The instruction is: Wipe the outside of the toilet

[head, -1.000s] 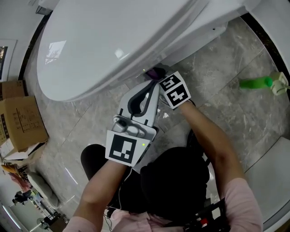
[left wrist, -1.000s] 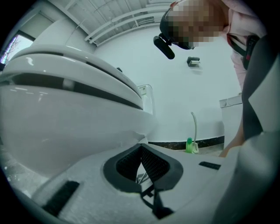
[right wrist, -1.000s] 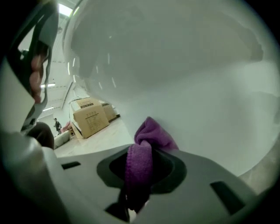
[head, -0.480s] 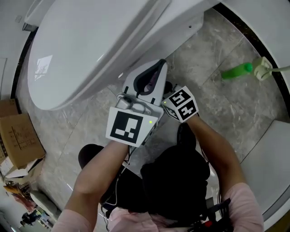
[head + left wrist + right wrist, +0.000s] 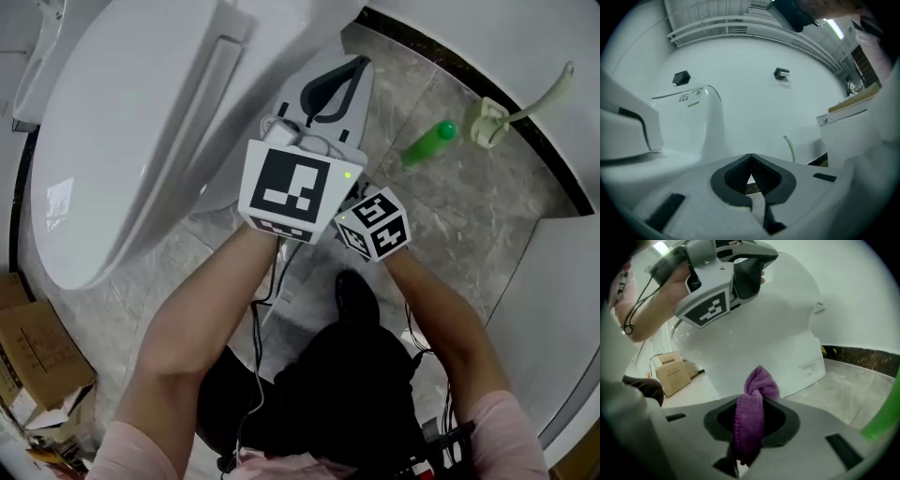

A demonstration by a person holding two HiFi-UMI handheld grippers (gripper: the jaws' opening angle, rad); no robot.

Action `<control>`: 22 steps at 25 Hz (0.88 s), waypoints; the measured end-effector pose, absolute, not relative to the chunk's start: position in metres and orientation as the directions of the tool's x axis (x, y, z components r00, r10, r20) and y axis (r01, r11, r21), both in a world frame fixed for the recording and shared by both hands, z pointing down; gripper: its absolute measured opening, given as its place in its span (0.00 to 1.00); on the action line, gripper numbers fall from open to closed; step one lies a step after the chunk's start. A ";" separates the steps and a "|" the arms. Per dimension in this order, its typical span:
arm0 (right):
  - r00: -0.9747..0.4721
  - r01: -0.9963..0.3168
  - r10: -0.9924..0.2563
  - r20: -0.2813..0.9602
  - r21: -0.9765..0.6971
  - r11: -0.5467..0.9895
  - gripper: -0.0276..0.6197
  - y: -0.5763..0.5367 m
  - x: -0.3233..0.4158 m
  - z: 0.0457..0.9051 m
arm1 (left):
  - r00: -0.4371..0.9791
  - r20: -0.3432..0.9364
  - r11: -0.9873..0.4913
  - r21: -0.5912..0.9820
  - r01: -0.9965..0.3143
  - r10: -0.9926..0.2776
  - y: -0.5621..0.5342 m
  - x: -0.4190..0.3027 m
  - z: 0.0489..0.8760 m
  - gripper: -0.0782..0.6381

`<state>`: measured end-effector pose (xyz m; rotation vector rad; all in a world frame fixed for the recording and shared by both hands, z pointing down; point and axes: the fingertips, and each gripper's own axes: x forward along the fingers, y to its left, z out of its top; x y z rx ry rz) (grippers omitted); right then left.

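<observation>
- White ceramic toilet (image 5: 122, 141): upper left of head view, lid down, long axis from lower left (front) to upper right (rear).
- Purple cloth (image 5: 759, 385): bunched upright, pinched by right gripper (image 5: 754, 401), jaws pressed onto it, tuft poking past the tips.
- From right gripper: toilet's side wall straight ahead and slightly left, close but apart from cloth, no contact visible. Probably needs a short push forward to land cloth on the bowl's flank, then strokes along the long axis.
- Left gripper (image 5: 351, 66): jaws pressed together, tips meeting, nothing between them. Held high beside the seat edge, above right gripper, pointing toward the wall.
- Nearer arm: right one, lower, at base level and carrying cloth, so likely the wiping one. Left one just hovering.
- Room: marble floor (image 5: 450, 225) open to the right of toilet base. Green bottle (image 5: 427, 142) lying on it, near right gripper's right side, so some risk of a knock on a wide sweep. White hose fitting (image 5: 487, 122) just beyond bottle, by dark skirting band.
- Cardboard boxes (image 5: 37, 361): past toilet front, well apart.
</observation>
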<state>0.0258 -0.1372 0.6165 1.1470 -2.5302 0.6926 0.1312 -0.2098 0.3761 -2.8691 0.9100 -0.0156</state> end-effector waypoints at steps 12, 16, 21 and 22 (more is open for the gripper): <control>-0.565 -0.825 -0.681 0.466 -0.314 0.470 0.17 -0.177 0.086 0.667 | 0.701 0.136 -0.710 -0.039 -0.703 -0.700 -0.257 0.091 0.517 0.12; -0.537 -0.843 -0.714 0.449 -0.331 0.425 0.17 -0.212 0.100 0.677 | 0.653 0.182 -0.667 -0.024 -0.745 -0.735 -0.267 0.065 0.548 0.12; -0.536 -0.843 -0.735 0.415 -0.302 0.445 0.17 -0.259 0.092 0.674 | 0.625 0.213 -0.643 -0.025 -0.765 -0.751 -0.272 0.049 0.566 0.12; -0.536 -0.844 -0.738 0.410 -0.296 0.448 0.17 -0.268 0.089 0.673 | 0.619 0.218 -0.639 -0.026 -0.769 -0.754 -0.273 0.046 0.569 0.12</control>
